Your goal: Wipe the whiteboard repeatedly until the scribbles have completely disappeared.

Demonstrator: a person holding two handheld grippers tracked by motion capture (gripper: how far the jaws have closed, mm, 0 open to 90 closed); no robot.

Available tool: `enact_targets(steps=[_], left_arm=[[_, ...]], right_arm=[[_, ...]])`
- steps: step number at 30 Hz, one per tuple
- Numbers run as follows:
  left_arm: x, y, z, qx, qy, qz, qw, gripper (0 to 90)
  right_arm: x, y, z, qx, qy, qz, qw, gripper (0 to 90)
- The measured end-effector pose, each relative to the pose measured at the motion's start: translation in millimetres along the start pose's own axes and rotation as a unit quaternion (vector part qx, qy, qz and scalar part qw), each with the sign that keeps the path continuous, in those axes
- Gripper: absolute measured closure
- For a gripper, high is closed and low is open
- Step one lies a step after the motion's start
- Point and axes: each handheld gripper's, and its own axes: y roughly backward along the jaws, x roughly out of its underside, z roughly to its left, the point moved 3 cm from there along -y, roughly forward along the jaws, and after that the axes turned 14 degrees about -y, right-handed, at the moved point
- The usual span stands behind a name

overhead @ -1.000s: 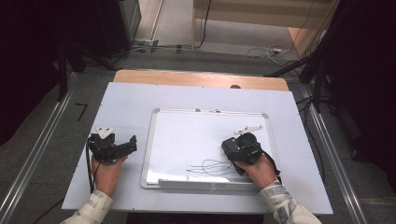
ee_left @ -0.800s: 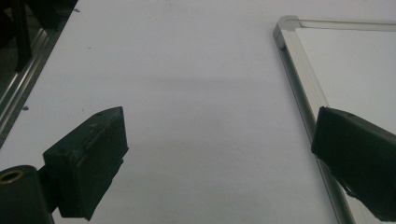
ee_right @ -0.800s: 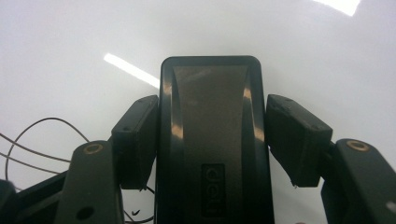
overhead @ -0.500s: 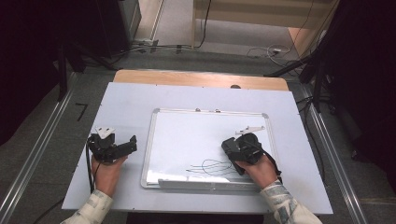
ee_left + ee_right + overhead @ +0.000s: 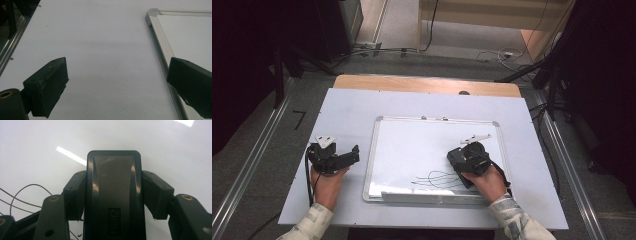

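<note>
Right gripper [image 5: 113, 195] has its jaws clamped on the black eraser [image 5: 113, 192], long axis pointing away over the whiteboard [image 5: 412, 145]; the scribbles [image 5: 437, 179] lie just left. Left gripper [image 5: 117, 82], jaws spread, idles on the bench [image 5: 347, 110].

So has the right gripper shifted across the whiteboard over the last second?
No. The right gripper sits at the same spot over the whiteboard, just above the scribbled lines, shut on the black eraser.
</note>
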Motion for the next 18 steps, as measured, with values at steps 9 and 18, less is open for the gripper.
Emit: enact_targets(steps=[9,18], left_arm=[[-0.1,-0.1,-0.5,0.001,-0.001,0.0,1.0,4.1],[-0.3,-0.1,-0.9,0.0,-0.002,0.0,1.0,4.1]], right_arm=[[-1.3,-3.1,13.1,-0.001,0.011,0.002,0.9999,38.6],[-2.9,-7.4,29.4,-0.001,0.027,0.002,0.9996,38.7]])
